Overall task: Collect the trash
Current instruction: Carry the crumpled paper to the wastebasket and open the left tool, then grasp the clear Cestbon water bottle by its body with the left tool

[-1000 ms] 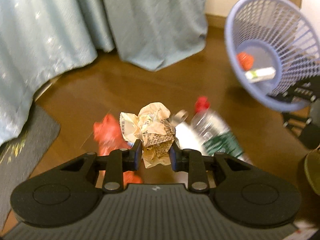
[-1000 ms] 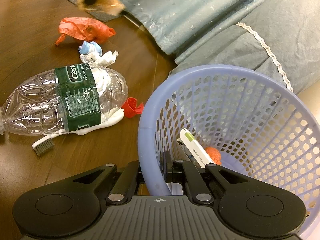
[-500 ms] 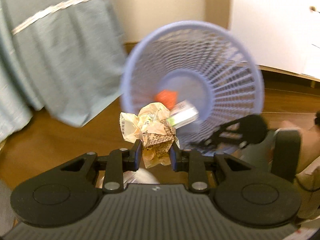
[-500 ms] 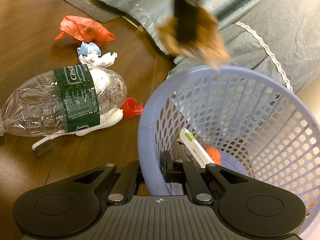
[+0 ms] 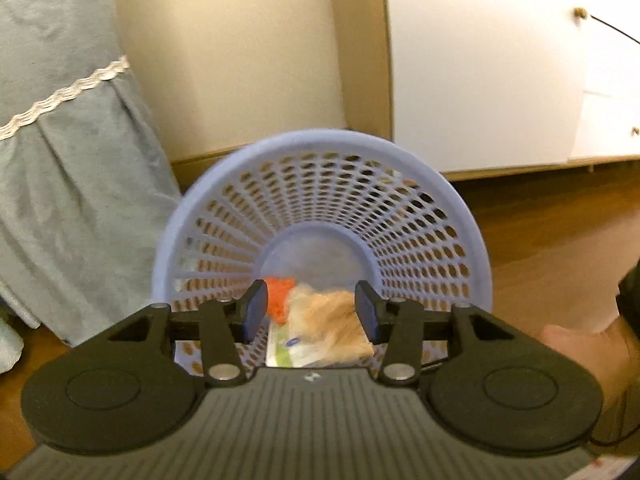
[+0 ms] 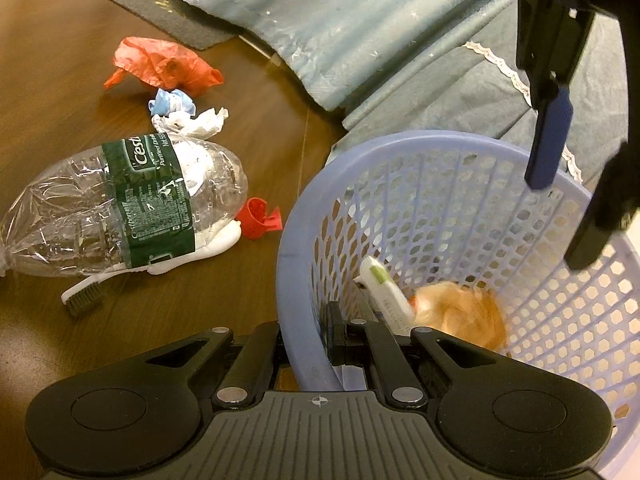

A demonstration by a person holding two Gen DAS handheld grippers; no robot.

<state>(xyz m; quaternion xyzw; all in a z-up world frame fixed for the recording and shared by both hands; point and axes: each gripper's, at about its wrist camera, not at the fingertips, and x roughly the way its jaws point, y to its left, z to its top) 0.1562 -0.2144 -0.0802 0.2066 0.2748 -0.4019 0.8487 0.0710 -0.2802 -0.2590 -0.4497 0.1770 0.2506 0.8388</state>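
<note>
Left gripper (image 5: 311, 311) spread wide above lilac perforated plastic basket (image 6: 304, 216); crumpled tan paper ball (image 6: 460, 316) inside, blurred. Right gripper (image 6: 309, 338) pinching near rim. Left on floor: crushed clear plastic bottle (image 6: 120, 208), light, springy, slippery; best pinched at neck.

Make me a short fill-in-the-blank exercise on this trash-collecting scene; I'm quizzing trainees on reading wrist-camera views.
1. The left claw hangs over the basket with its jaws ____.
2. The right claw is shut on the basket's ____.
3. The crumpled paper ball is inside the ____.
4. The crushed bottle on the floor has a ____ label.

Missing words: open; rim; basket; green
</note>
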